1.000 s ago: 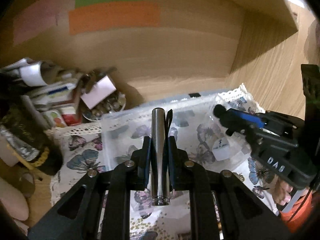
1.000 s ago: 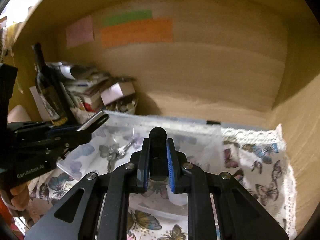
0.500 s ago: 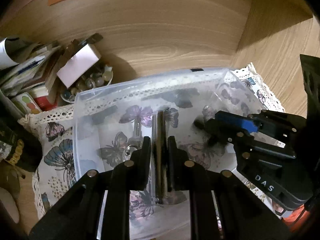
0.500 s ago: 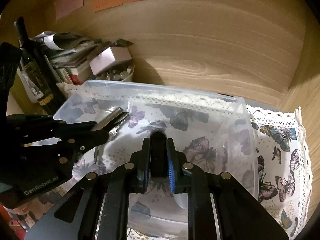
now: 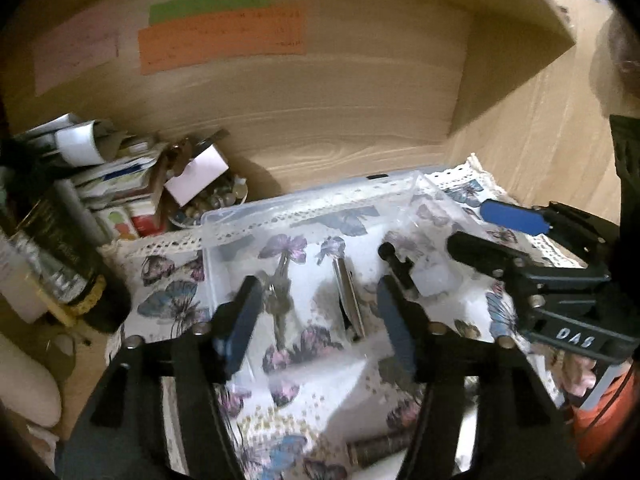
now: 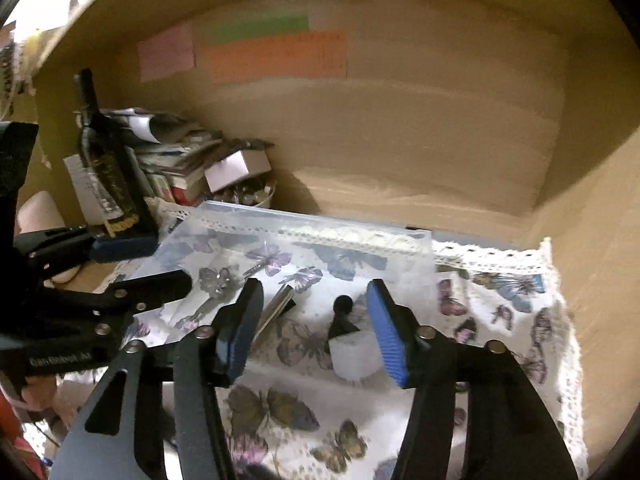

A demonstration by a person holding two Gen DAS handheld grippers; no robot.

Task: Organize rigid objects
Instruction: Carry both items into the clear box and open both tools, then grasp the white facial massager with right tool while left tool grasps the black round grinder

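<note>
A clear plastic bin [image 5: 304, 210] [image 6: 316, 226] stands on a butterfly-print cloth [image 5: 168, 292] [image 6: 504, 292]. Inside lie a silver metal tube with a black clip [image 5: 349, 297] [image 6: 275, 307], a bunch of keys [image 5: 278, 294] [image 6: 218, 286], and a black-knobbed piece on a white block [image 5: 434, 278] [image 6: 352, 350]. My left gripper [image 5: 316, 320] is open and empty above the bin, over the tube. My right gripper [image 6: 310, 324] is open and empty above the white block. Each gripper also shows in the other's view: the right [image 5: 496, 236], the left [image 6: 132, 268].
A dark wine bottle [image 5: 60, 264] [image 6: 110, 184], stacked papers and boxes [image 5: 120, 184] [image 6: 180, 160] and a bowl of small items [image 5: 216, 200] crowd the left back corner. Wooden walls close the back and right. Coloured paper notes [image 5: 220, 36] are stuck on the back wall. A dark cylinder [image 5: 380, 448] lies near the cloth's front.
Both grippers have opened and pulled back up from the bin. The metal tube and the black-knobbed white piece, held before, now lie in the bin.
</note>
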